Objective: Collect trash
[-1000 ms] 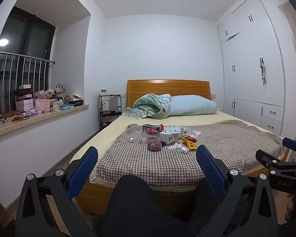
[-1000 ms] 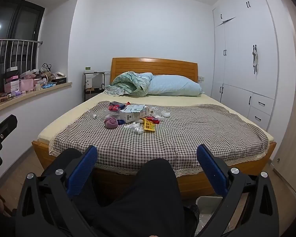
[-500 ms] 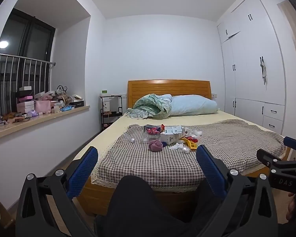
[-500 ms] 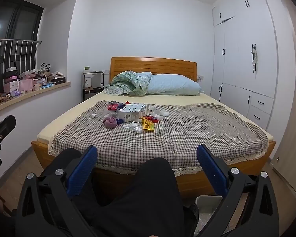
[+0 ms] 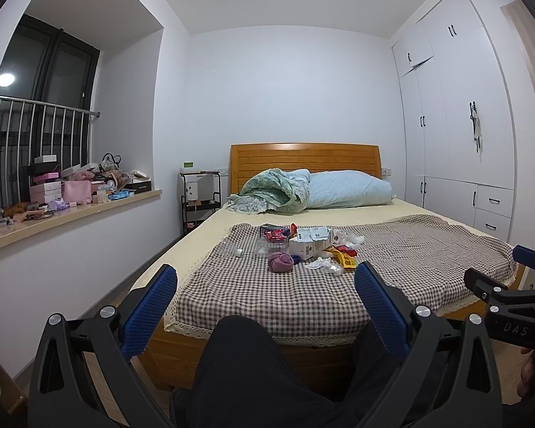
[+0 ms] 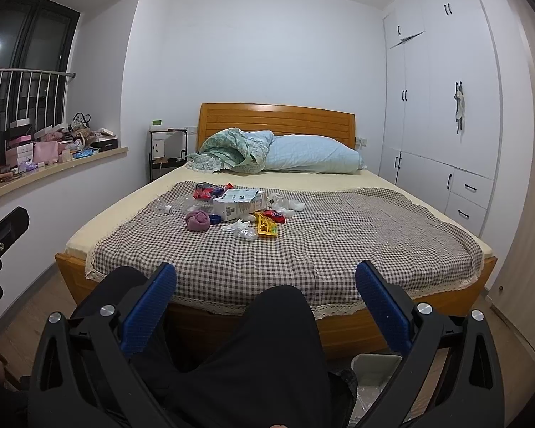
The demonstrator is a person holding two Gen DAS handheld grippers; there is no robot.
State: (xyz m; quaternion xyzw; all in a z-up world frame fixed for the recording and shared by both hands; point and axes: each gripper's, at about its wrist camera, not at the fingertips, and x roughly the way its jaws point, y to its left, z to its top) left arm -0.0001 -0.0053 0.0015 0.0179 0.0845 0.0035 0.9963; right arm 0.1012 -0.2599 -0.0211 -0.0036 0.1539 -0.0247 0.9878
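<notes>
Bedroom seen from the foot of the bed [image 6: 403,324], with both hand-held tools raised and idle. The checked cloth [image 6: 339,242] covers the near part of the mattress and carries the trash as a single loose heap toward its left and far side, well apart from both tools. The left gripper [image 5: 265,294] and the right gripper [image 6: 265,294] each stand with jaws spread wide and nothing between them; the person's dark-clothed knees fill the gap below. A pale bin [image 6: 376,365], partly hidden behind the right tool, sits on the floor at the foot of the bed, and appears to be where the trash goes. Within the heap, the white box [image 6: 239,205] is the largest piece; just beside it lie a purple ball of cloth [image 6: 197,221], a yellow wrapper [image 6: 266,227], red wrappers [image 6: 203,191], crumpled clear plastic [image 6: 244,231] and a small clear bottle [image 5: 232,249]. Likely hazards: the reach across the bed is long, so a tool may drag the cloth and scatter the heap; thin film and wrappers may slip from the pads or be pinched together with the fabric; the bottle may roll off the left edge if nudged; the purple ball may be taken as trash although it could be a garment.
</notes>
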